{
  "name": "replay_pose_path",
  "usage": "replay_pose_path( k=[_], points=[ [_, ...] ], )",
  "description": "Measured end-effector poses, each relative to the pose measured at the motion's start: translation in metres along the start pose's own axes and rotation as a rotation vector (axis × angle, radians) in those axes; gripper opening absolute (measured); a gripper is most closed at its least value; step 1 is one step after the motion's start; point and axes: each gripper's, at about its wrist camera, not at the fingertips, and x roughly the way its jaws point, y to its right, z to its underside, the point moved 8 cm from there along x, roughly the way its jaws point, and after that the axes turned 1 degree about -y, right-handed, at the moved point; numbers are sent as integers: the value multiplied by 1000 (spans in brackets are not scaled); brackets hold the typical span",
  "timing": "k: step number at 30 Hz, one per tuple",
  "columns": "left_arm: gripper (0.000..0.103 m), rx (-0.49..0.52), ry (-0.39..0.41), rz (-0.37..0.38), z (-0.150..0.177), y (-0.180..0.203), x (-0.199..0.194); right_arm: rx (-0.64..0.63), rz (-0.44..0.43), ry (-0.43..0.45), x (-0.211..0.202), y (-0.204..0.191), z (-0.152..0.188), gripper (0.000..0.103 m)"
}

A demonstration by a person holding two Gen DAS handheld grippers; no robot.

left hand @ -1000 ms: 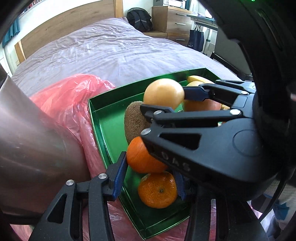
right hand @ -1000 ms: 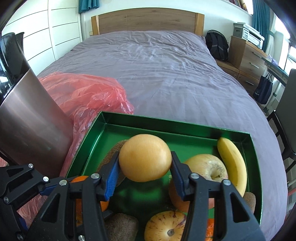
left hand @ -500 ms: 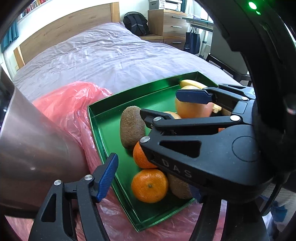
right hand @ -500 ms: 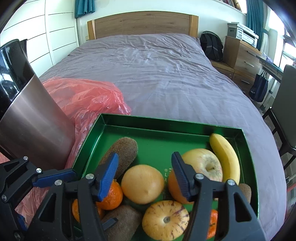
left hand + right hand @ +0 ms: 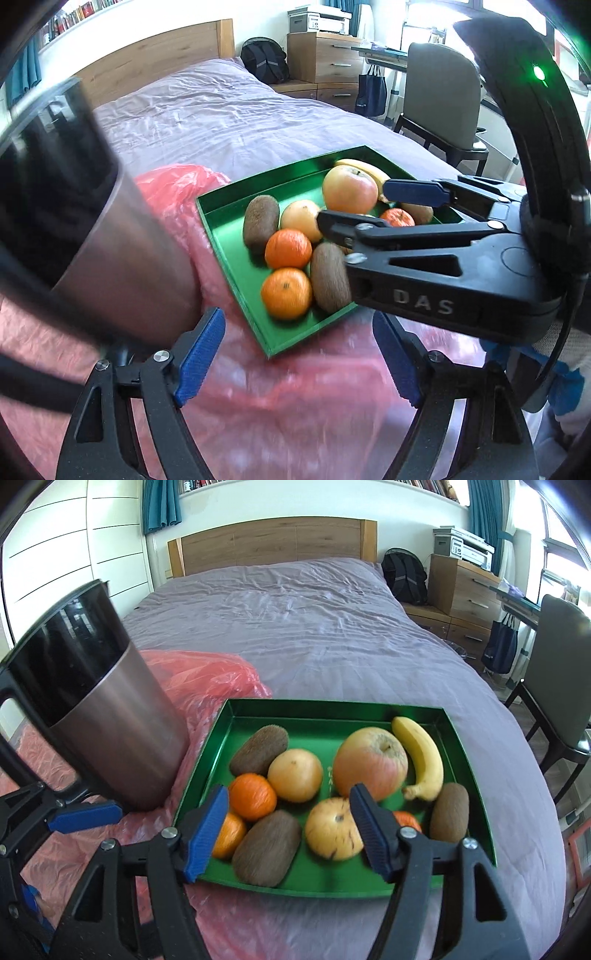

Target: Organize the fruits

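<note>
Jaws opening on both your grippers, left gripper (image 5: pixel 295 360) and right gripper (image 5: pixel 288 829) empty, angled down above green tray (image 5: pixel 332 709), tangerine (image 5: pixel 253 796) and orange (image 5: pixel 294 770) released since before.

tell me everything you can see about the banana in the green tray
The banana is small, curved and plain yellow, unpeeled, its stem end pointing toward the camera. It lies flat in the green tray near the right wall, beside the large apple, its stem end close to a kiwi. No hand-held gripper holds it.
</note>
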Motion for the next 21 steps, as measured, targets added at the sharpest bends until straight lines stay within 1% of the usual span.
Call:
replay_pose_path(
  k=[2,6,7,9,13,15,21],
  points=[
    [78,0,5,1,11,-4,-15,0,7,4,-13,-5,8,79],
    [78,-20,5,-6,34,-18,-39,9,15,11,-38,-17,24,87],
    [78,-29,2,-13,42,-24,-46,10,16,12,-44,-21,28,88],
    [78,-43,4,-35,54,-34,-58,7,19,11,-56,-30,38,94],
    [78,-96,6,-68,77,-55,-82,-11,8,-6,-71,-56,60,98],
    [78,-117,11,-90,89,-65,-94,-17,3,-11,-76,-67,69,103],
    [79,-168,28,-143,115,-91,-119,-32,-12,-30,-88,-102,91,103]
  ],
)
